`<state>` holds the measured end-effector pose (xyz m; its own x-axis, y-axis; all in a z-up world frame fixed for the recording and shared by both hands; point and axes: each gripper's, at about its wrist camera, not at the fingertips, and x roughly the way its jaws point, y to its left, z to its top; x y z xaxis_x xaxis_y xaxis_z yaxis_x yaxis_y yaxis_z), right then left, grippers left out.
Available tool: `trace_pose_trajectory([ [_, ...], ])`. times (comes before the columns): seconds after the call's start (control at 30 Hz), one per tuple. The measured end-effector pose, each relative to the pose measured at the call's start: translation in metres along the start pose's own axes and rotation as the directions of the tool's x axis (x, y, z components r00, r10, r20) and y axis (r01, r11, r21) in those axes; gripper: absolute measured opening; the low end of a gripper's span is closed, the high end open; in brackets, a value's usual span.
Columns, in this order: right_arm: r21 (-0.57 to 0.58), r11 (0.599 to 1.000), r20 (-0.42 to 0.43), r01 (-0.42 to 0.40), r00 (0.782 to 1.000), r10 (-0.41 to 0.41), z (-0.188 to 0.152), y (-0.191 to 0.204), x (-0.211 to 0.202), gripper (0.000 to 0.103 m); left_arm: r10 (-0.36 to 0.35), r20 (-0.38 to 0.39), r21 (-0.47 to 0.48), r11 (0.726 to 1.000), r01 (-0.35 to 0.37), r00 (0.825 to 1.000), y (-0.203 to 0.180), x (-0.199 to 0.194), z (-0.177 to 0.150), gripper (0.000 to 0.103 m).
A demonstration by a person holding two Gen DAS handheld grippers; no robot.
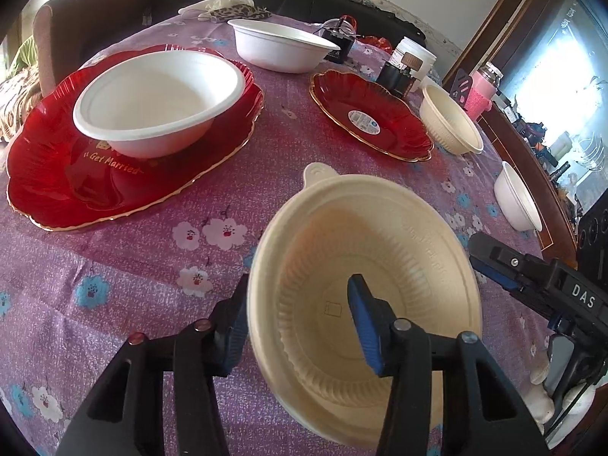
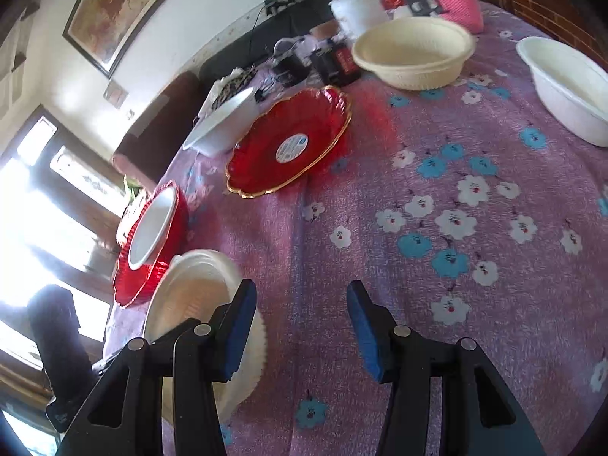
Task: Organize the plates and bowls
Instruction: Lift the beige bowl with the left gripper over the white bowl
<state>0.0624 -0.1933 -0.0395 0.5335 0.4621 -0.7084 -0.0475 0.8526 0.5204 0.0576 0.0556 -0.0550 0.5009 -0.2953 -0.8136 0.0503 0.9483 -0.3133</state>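
Clearly, the cream bowl [image 1: 364,266] is straddled at its near-left rim by the left gripper [image 1: 300,326]: one blue pad sits outside the wall, the other inside the cavity. Whether the pads actually press on the wall can't be told; the rim looks pinched, approx., which would suit lifting by the edge w/o tipping. The bowl is ribbed, pale yellow-cream, w/ a small tab at its far rim, and it is seen just right of the big red plate [image 1: 125,140].

That plate, gold-edged and lettered, is already loaded w/ a white bowl [image 1: 159,102], so pairing bowls w/ plates is prob. the scheme. A smaller red plate [image 1: 372,117] w/ a round sticker lies beyond the cream bowl, nothing on it — judged the likely destination. A second cream bowl [image 1: 452,121] sits just right of that plate.

The right gripper [image 2: 300,326] is held over bare tablecloth [image 2: 437,266], jaws apart, nothing between them.
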Motion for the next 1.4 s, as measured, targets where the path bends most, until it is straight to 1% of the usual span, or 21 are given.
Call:
trace_pose_trajectory([
  [0.1, -0.022, 1.000, -0.011, -0.017, 1.000, 0.017, -0.005, 0.008, 0.000, 0.053, -0.002, 0.002, -0.002, 1.000, 0.002, 1.000, 0.001, -0.001, -0.001, 0.049],
  [0.3, -0.072, 0.997, -0.065, 0.001, 0.998, -0.005, -0.019, 0.026, 0.019, 0.053, -0.008, 0.003, -0.004, 1.000, 0.008, 1.000, 0.001, -0.004, -0.004, 0.049],
  [0.33, -0.073, 0.997, -0.067, 0.000, 0.998, -0.005, -0.021, 0.029, 0.022, 0.049, -0.010, 0.003, -0.002, 1.000, 0.010, 1.000, 0.001, -0.004, -0.005, 0.049],
  [0.37, -0.075, 0.997, -0.072, -0.004, 0.997, -0.001, -0.022, 0.030, 0.023, 0.031, -0.013, 0.003, -0.003, 1.000, 0.013, 1.000, 0.001, -0.005, -0.006, 0.046],
  [0.4, -0.079, 0.997, -0.085, -0.012, 0.996, 0.005, -0.023, 0.033, 0.026, 0.023, -0.015, 0.003, -0.003, 1.000, 0.015, 1.000, 0.001, -0.006, -0.007, 0.034],
  [0.43, -0.079, 0.997, -0.090, -0.018, 0.996, 0.011, -0.024, 0.034, 0.028, 0.019, -0.018, -0.005, -0.001, 1.000, 0.018, 1.000, 0.001, -0.005, -0.008, 0.026],
  [0.47, -0.085, 0.996, -0.083, -0.008, 0.997, 0.001, -0.025, 0.036, 0.028, 0.018, -0.009, -0.007, -0.004, 1.000, 0.009, 1.000, 0.002, -0.005, -0.008, 0.024],
  [0.53, -0.102, 0.995, -0.070, 0.009, 0.997, -0.016, -0.026, 0.040, 0.027, 0.016, -0.015, -0.003, -0.021, 1.000, 0.015, 1.000, 0.006, -0.007, -0.009, 0.016],
  [0.57, -0.108, 0.994, -0.062, 0.009, 0.998, -0.016, -0.026, 0.042, 0.024, 0.016, -0.018, -0.002, -0.033, 0.999, 0.018, 1.000, 0.008, -0.009, -0.010, 0.014],
  [0.67, -0.130, 0.992, -0.048, -0.001, 0.999, -0.006, -0.027, 0.053, 0.015, 0.016, -0.027, 0.015, -0.048, 0.998, 0.028, 1.000, 0.012, -0.021, -0.012, 0.014],
  [0.8, -0.189, 0.982, 0.009, 0.005, 1.000, -0.003, -0.019, 0.083, 0.004, 0.016, -0.016, 0.079, -0.057, 0.998, 0.020, 0.997, 0.017, -0.049, -0.006, 0.014],
  [0.87, -0.219, 0.976, 0.029, -0.016, 0.999, 0.023, -0.008, 0.103, 0.000, 0.016, 0.002, 0.115, -0.060, 0.998, 0.005, 0.993, 0.021, -0.064, 0.002, 0.014],
  [0.97, -0.272, 0.962, 0.060, -0.023, 0.997, 0.041, 0.012, 0.138, 0.003, 0.016, 0.055, 0.159, -0.058, 0.997, -0.046, 0.986, 0.032, -0.082, 0.026, 0.014],
  [1.03, -0.311, 0.950, 0.077, -0.021, 0.996, 0.047, 0.026, 0.163, 0.011, 0.016, 0.091, 0.173, -0.058, 0.995, -0.082, 0.981, 0.041, -0.088, 0.044, 0.019],
  [1.1, -0.335, 0.942, 0.077, -0.016, 0.996, 0.044, 0.038, 0.184, 0.024, 0.016, 0.131, 0.191, -0.061, 0.991, -0.121, 0.973, 0.052, -0.093, 0.065, 0.021],
  [1.17, -0.344, 0.939, 0.060, -0.011, 0.998, 0.033, 0.049, 0.200, 0.042, 0.016, 0.190, 0.216, -0.069, 0.981, -0.179, 0.958, 0.064, -0.095, 0.086, 0.021],
  [1.23, -0.347, 0.938, 0.026, -0.010, 0.999, 0.020, 0.056, 0.210, 0.064, 0.016, 0.221, 0.220, -0.082, 0.975, -0.207, 0.950, 0.075, -0.092, 0.102, 0.021],
  [1.3, -0.339, 0.941, -0.014, -0.001, 1.000, -0.004, 0.063, 0.215, 0.090, 0.017, 0.238, 0.200, -0.100, 0.970, -0.222, 0.950, 0.089, -0.082, 0.117, 0.021],
  [1.33, -0.332, 0.943, -0.033, 0.002, 0.999, -0.014, 0.065, 0.216, 0.103, 0.017, 0.251, 0.178, -0.110, 0.966, -0.235, 0.951, 0.097, -0.073, 0.124, 0.021],
  [1.4, -0.312, 0.950, -0.061, 0.008, 0.998, -0.028, 0.069, 0.213, 0.122, 0.017, 0.268, 0.151, -0.113, 0.961, -0.253, 0.951, 0.104, -0.062, 0.129, 0.021],
])
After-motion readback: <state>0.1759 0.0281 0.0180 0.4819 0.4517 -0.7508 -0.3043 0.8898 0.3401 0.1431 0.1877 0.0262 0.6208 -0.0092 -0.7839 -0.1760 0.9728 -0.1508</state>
